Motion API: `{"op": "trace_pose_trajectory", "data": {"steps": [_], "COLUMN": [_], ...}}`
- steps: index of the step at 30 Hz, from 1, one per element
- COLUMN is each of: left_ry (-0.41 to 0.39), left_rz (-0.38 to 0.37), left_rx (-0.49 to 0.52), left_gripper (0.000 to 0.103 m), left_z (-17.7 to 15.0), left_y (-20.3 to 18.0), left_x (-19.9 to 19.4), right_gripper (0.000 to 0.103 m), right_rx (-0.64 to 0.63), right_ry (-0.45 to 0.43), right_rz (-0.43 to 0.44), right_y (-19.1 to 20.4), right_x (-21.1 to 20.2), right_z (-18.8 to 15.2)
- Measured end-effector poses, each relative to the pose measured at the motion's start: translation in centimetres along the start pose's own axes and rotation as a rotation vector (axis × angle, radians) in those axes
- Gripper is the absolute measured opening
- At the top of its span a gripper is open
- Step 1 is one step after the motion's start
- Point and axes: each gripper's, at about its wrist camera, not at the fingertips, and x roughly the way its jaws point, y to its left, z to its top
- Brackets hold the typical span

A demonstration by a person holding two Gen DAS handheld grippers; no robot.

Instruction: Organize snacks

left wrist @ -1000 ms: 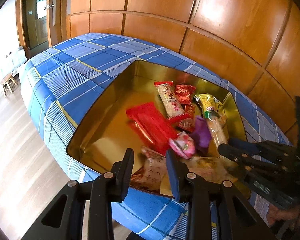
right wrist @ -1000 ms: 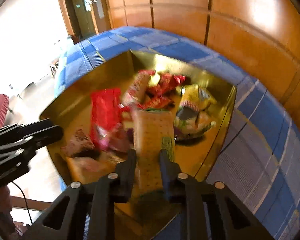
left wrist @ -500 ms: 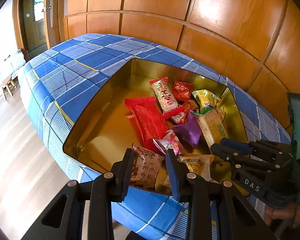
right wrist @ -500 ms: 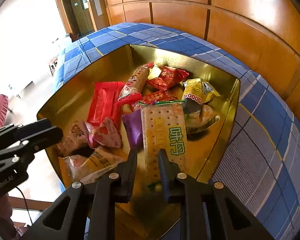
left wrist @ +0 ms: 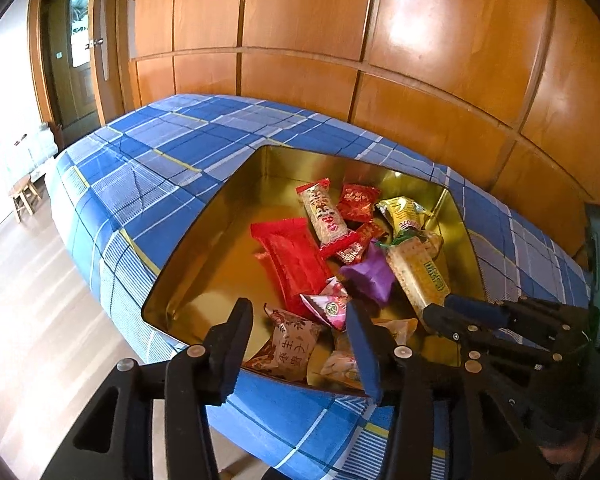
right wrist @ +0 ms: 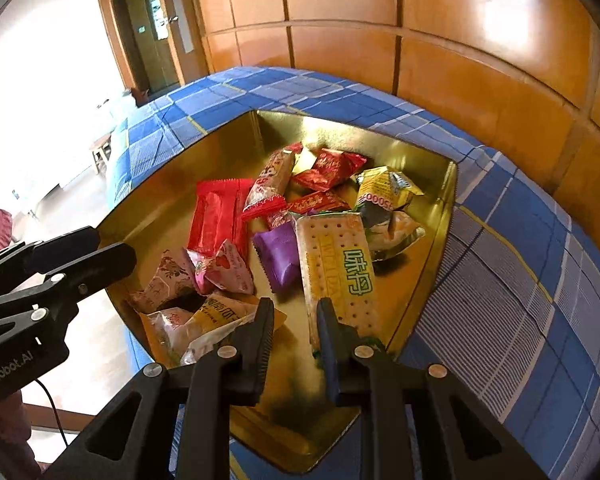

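Observation:
A gold tin [left wrist: 188, 248] on the blue checked cloth holds several wrapped snacks: a flat red pack [left wrist: 296, 260], a purple packet [left wrist: 368, 276], a pink packet [left wrist: 328, 308] and a long cracker pack [right wrist: 336, 268]. My left gripper [left wrist: 298, 320] hovers over the tin's near edge. Its jaws are opening, and a brown flowered packet [left wrist: 296, 348] lies below the gap, untouched. My right gripper [right wrist: 294, 316] hangs over the tin's near right part, jaws a narrow gap apart with nothing between them. The cracker pack's near end lies under its right finger.
The tin sits near the front edge of the table [left wrist: 160, 160], with wooden floor below. A wood-panelled wall [left wrist: 420, 60] runs behind, with a door at the far left. A small stool [left wrist: 24, 196] stands on the floor. A sleeve [right wrist: 4, 420] shows behind the left gripper.
The left jaws have spread wider. The snacks, blurred a second ago, now lie still in the tin. The cracker pack has shifted from between the right fingers to under the right one.

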Motion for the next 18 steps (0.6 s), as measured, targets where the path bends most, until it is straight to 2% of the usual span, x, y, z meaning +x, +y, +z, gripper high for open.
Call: {"op": "trace_pose_trajectory", "data": {"steps": [7, 18], "left_ry": [-0.045, -0.15], "left_rz": [0.012, 0.036], "left_rx": [0.028, 0.071], "left_gripper": [0.054, 0.078], "left_z": [-0.2, -0.9], "left_y": [-0.8, -2.6], "left_x": [-1.3, -3.9], "right_gripper": [0.028, 0.034], "right_rx": [0.08, 0.192], "right_ry": [-0.071, -0.165], "right_rz": [-0.026, -0.136], "right_y": [-0.5, -1.6], "right_x": [-2.4, -6.1], "right_z": [-1.0, -3.4]}}
